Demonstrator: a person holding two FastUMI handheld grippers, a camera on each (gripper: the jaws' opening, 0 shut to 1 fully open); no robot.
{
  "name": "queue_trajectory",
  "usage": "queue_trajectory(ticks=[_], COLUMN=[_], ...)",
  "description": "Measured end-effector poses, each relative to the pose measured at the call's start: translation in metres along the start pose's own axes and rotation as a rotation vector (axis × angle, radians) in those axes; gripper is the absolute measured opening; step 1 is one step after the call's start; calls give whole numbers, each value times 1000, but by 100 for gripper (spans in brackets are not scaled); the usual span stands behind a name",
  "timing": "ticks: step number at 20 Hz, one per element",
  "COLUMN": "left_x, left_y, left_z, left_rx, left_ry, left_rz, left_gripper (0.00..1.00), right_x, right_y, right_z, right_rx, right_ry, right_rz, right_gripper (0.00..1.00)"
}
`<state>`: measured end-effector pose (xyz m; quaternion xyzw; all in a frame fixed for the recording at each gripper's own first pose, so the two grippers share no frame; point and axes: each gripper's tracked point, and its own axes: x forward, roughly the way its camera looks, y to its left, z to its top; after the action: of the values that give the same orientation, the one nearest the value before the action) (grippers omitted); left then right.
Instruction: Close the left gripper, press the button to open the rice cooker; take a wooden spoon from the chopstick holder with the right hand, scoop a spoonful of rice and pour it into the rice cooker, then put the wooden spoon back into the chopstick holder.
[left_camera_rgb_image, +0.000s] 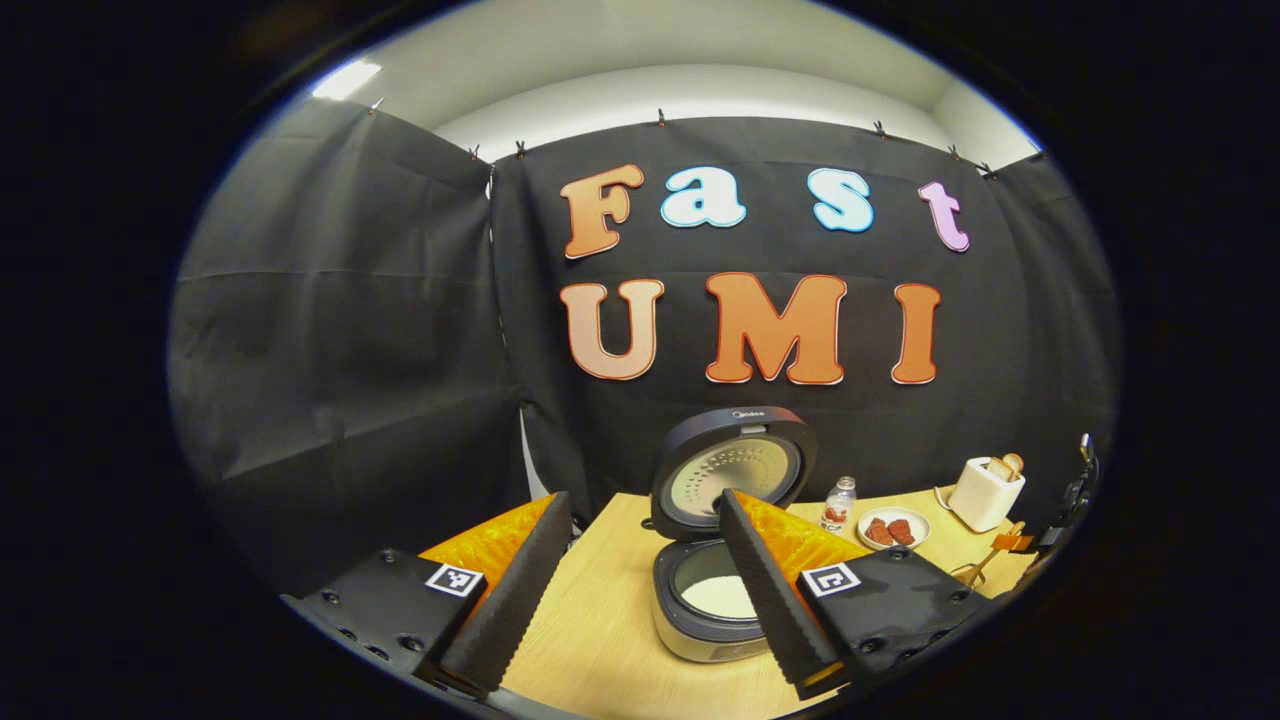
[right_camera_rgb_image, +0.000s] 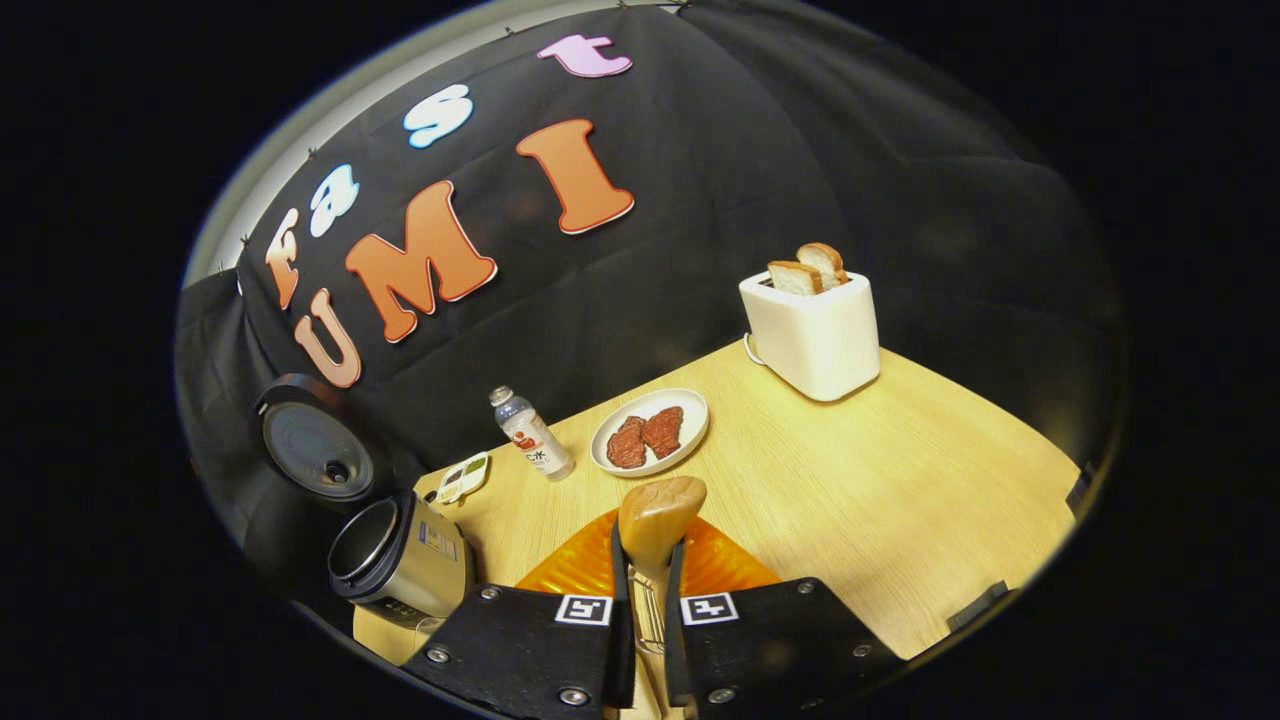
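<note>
Right gripper pinches the wooden spoon, handle hidden between its fingers; left gripper gapes empty, partly covering the open rice cooker.

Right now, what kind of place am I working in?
Most likely a staged kitchen tabletop inside a demo booth: a wooden table ringed by black cloth, with an open rice cooker, a toaster holding bread, and a plate of meat.

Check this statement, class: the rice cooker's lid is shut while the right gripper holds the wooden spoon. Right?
Not quite. The left gripper view shows the rice cooker with its lid raised open. The right gripper does hold the wooden spoon.
</note>
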<state>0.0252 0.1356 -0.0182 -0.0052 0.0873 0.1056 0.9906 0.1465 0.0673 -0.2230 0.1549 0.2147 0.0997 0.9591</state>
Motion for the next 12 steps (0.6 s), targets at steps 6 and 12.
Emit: queue_trajectory(ticks=[6,12], left_x=[2,14], left_y=[-14,-34], left_z=[2,12], left_rx=[2,-2], left_ry=[-2,1], left_rz=[-13,-17], left_gripper=[100,98], right_x=[2,-26], right_y=[-27,-56], right_z=[0,29], right_rx=[65,-52], right_ry=[17,19], right_rz=[-46,-140], right_gripper=[23,74])
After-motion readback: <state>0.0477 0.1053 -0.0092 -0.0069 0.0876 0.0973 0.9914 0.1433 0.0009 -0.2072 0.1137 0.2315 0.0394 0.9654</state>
